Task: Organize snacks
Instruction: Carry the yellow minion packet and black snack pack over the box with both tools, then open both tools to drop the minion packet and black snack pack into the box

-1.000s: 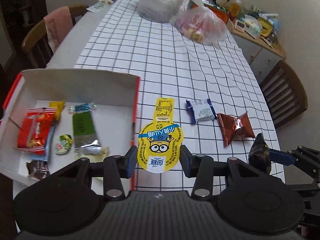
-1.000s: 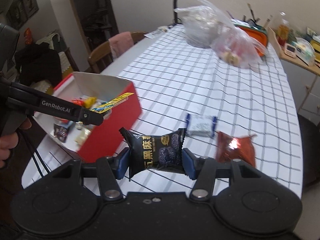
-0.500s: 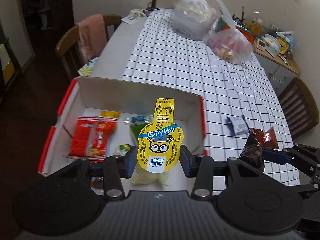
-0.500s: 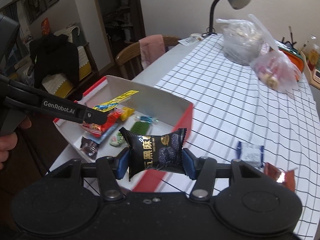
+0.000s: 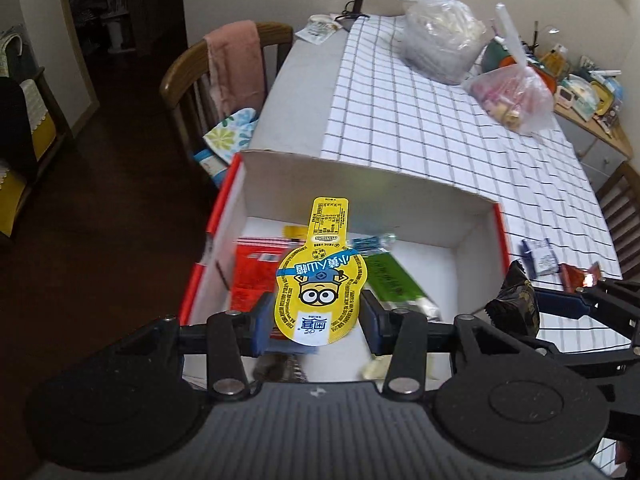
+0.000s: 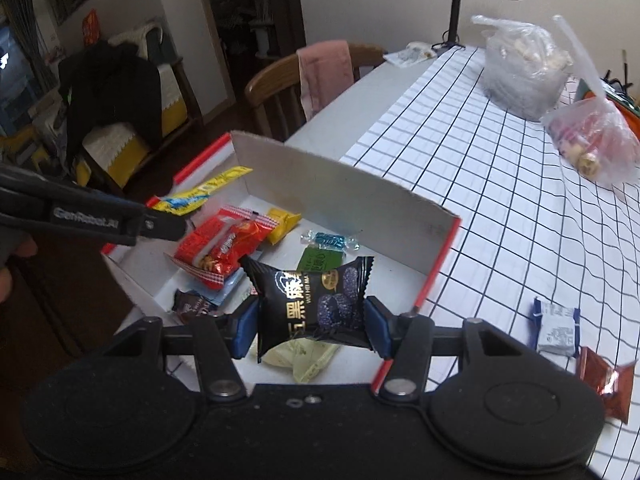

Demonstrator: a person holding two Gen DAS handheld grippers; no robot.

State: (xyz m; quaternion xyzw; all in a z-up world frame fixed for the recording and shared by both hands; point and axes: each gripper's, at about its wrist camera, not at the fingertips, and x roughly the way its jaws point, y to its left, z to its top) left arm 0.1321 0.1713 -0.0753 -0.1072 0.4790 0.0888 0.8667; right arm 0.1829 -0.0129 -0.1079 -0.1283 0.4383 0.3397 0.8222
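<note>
My left gripper (image 5: 318,316) is clamped on the yellow snack packet (image 5: 320,286), my right gripper (image 6: 311,322) on the black snack packet (image 6: 312,304); both hang over the open box (image 6: 348,190) at the table's near left. Both packets are slippery; letting go unevenly could drop one across the red packet (image 6: 224,246) or outside. Two small packets (image 6: 558,330) wait on the tablecloth (image 6: 500,184), right.

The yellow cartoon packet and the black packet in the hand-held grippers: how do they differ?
The yellow cartoon packet is flat, with a long narrow tab; the black packet is puffy, with crimped ends. The left hand-held gripper clamps the yellow one, the right hand-held gripper the black. Both hang over the box.
</note>
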